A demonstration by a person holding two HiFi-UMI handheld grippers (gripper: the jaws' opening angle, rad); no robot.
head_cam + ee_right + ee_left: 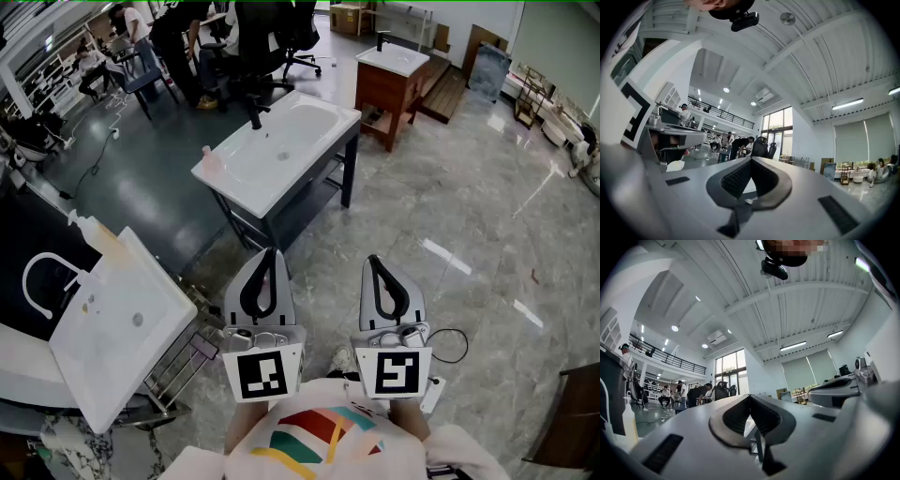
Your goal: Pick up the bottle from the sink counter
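Presently both tools are held side by side close to the person's body, well apart from every sink. The left tool (pixel 271 255) has its two grey jaws pressed together at the tips with nothing between them; its own view (pixel 749 397) shows the ribbed pads meeting in a closed point. The right tool (pixel 373 261) is the same, jaws together and empty, as its own view (pixel 750 161) confirms.

Two bottles are in sight, and which one is meant cannot be told. A translucent pump bottle with pale yellow contents (pixel 95 232) stands upright on the far corner of the white sink worktop at the left (pixel 141 352), near a curved white tap (pixel 30 272). It also shows at the left edge of the left tool's view (pixel 629 425). A small pink bottle (pixel 212 161) stands on the left corner of the white sink worktop on a dark frame (pixel 309 141), straight ahead of the tools, with a black tap (pixel 254 113) behind its basin.

Further off, a third white basin sits on a brown wooden cabinet (pixel 382 94). Grey marbled floor tiles (pixel 469 216) lie beneath the tools.
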